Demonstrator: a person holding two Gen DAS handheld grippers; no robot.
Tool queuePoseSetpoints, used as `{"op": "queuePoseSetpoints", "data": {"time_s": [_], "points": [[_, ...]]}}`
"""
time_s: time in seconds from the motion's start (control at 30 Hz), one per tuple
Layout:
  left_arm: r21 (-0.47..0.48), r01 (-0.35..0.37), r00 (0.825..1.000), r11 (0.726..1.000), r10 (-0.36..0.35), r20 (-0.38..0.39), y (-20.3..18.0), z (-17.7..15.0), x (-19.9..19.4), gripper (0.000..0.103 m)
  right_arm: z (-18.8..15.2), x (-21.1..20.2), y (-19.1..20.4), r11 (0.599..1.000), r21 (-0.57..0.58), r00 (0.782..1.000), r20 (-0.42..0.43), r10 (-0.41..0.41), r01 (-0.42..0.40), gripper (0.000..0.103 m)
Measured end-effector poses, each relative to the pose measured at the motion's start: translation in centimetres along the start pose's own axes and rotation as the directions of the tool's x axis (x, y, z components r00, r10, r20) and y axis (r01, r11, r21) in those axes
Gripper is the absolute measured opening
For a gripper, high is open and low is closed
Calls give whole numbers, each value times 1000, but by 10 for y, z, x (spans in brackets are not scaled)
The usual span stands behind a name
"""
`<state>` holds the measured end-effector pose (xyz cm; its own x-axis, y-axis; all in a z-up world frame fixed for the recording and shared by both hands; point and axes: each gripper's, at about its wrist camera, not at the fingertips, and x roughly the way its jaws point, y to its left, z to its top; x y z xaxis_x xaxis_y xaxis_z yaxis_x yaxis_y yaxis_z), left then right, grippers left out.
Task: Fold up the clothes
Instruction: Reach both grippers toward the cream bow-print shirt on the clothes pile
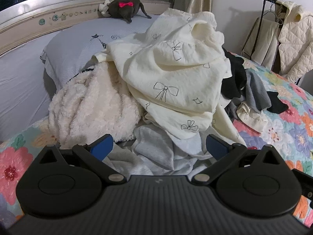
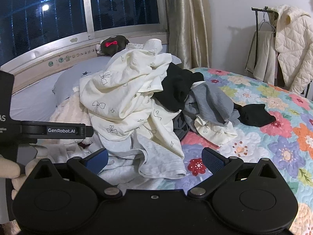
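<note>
**A heap of laundry on the bed, both grippers spread wide**

The bed (image 2: 283,137) fills the room, covered by a quilted spread stitched with big pink, orange and blue flowers; towards the window a plain pale-grey sheet and pillow (image 1: 74,49) show. On it sits the pile of clothes (image 1: 156,90), unfolded and tumbled together. Topmost and largest is a cream garment (image 1: 172,78), soft and crinkled, printed with thin black bow outlines. Beside it on the window side lies a fluffy cream fleece (image 1: 92,105), shaggy and ridged. Under the cream piece spreads a light-grey jersey garment (image 2: 156,156), its hem curling onto the quilt. Further back a black garment (image 2: 176,86) drapes over a darker grey one (image 2: 211,99), and a small black piece (image 2: 254,115) lies apart on the flowers.

At the wall a metal rack (image 2: 258,13) carries a diamond-quilted cream jacket (image 2: 293,49). A dark plush toy (image 1: 127,7) with a pink bow rests by the sill.

The left hand-held gripper (image 1: 159,146) hovers over the grey jersey, its blue-padded fingers well apart, holding nothing. The right hand-held gripper (image 2: 155,159) is equally spread at the pile's edge. In the right view the other tool's side reads "GenRobot.AI" (image 2: 61,130).
</note>
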<state>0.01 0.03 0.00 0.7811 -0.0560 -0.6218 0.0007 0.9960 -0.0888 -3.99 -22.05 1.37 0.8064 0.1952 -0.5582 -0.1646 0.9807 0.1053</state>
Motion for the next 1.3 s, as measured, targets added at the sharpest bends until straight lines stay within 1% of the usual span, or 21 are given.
{"op": "queuePoseSetpoints", "data": {"time_s": [0.13, 0.23, 0.33, 0.63, 0.67, 0.7, 0.77, 0.8, 0.87, 0.9, 0.97, 1.07, 1.13, 1.23, 1.3], "points": [[-12, 18, 999, 1000, -18, -29, 2, 0, 0, 103, -1, -1, -6, 1000, -11, 1000, -1, -11, 11, 103], [-13, 26, 998, 1000, -27, -48, 4, -1, 2, 103, -1, -2, 4, 999, -41, 1000, 13, -18, 18, 103], [6, 26, 998, 1000, -26, -60, 3, -2, 5, 103, 2, -3, 3, 999, -29, 1000, 2, -13, 13, 103], [19, 26, 996, 999, -24, -90, 1, 0, 11, 103, -3, 2, 3, 999, -37, 1000, 24, 17, -16, 103], [21, 22, 996, 1000, -20, -85, 1, 0, 11, 103, -4, 3, 3, 999, -38, 999, 27, 20, -19, 103], [25, 20, 998, 999, -18, -53, 1, 1, 7, 103, -5, 3, 3, 999, -39, 999, 30, 24, -23, 103], [39, 7, 999, 999, -9, 36, 4, 3, -5, 103, -6, 4, 3, 999, -41, 999, 35, 31, -29, 103], [47, 0, 997, 999, -4, 77, 5, 5, -10, 103, -6, 5, 3, 999, -42, 999, 37, 34, -33, 103], [63, -14, 987, 998, 4, 158, 7, 8, -21, 103, -5, 11, 9, 996, -81, 998, 45, 49, -46, 102], [66, -20, 985, 998, 8, 174, 8, 8, -21, 103, -4, 14, 12, 993, -103, 997, 49, 58, -52, 99], [71, -28, 987, 997, 16, 161, 10, 7, -12, 103, 0, 20, 18, 988, -136, 996, 58, 75, -66, 95], [77, -16, 995, 997, 8, 103, 13, 5, 1, 103, 6, 26, 23, 985, -148, 992, 71, 100, -89, 95], [79, -16, 996, 997, 9, 87, 12, 5, 5, 101, 9, 25, 28, 983, -154, 990, 79, 114, -101, 95], [43, -69, 988, 997, 62, 140, 15, 4, -5, 96, 8, 25, 33, 976, -192, 989, 91, 120, -101, 95], [21, -80, 979, 997, 74, 191, 19, 8, -12, 95, 7, 26, 36, 971, -218, 987, 99, 123, -99, 95]]}}
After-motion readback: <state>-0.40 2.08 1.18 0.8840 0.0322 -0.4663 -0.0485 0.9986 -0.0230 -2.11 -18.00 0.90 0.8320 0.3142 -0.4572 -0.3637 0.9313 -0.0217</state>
